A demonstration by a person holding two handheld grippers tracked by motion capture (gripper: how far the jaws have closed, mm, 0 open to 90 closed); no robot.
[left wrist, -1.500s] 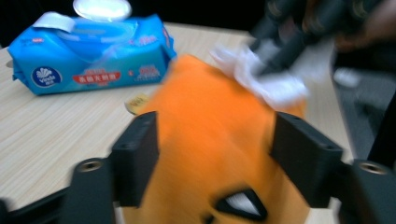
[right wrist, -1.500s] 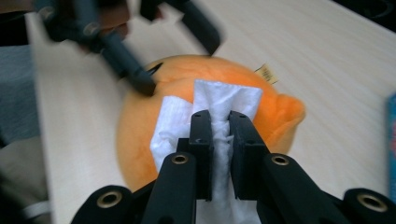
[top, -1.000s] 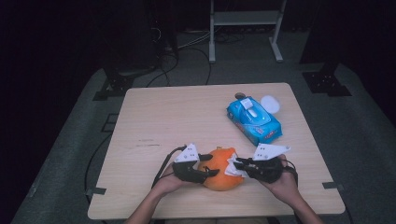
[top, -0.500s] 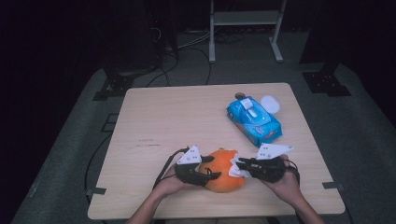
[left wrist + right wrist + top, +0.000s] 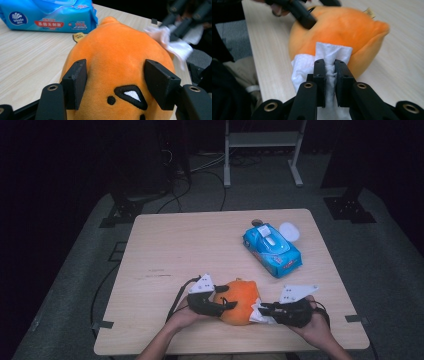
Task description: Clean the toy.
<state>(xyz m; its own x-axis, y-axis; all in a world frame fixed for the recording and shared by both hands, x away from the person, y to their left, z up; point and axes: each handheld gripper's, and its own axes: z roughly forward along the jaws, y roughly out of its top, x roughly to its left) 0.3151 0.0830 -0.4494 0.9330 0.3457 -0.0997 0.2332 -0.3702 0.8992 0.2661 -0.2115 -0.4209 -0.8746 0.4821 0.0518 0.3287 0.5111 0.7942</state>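
Two grippers, bottom centre: left gripper (image 5: 227,301) clamps the orange plush (image 5: 117,62) steady so right gripper (image 5: 329,65), pinching a wipe (image 5: 332,53), can scrub it.

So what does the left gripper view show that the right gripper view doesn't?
Left gripper view: the blue wipes pack and black face marks of the orange plush toy, between jaws of the left gripper, which have just been opening. Right gripper view: the right gripper shut on the white wipe, close up. Both: toy, wipe and wooden table.
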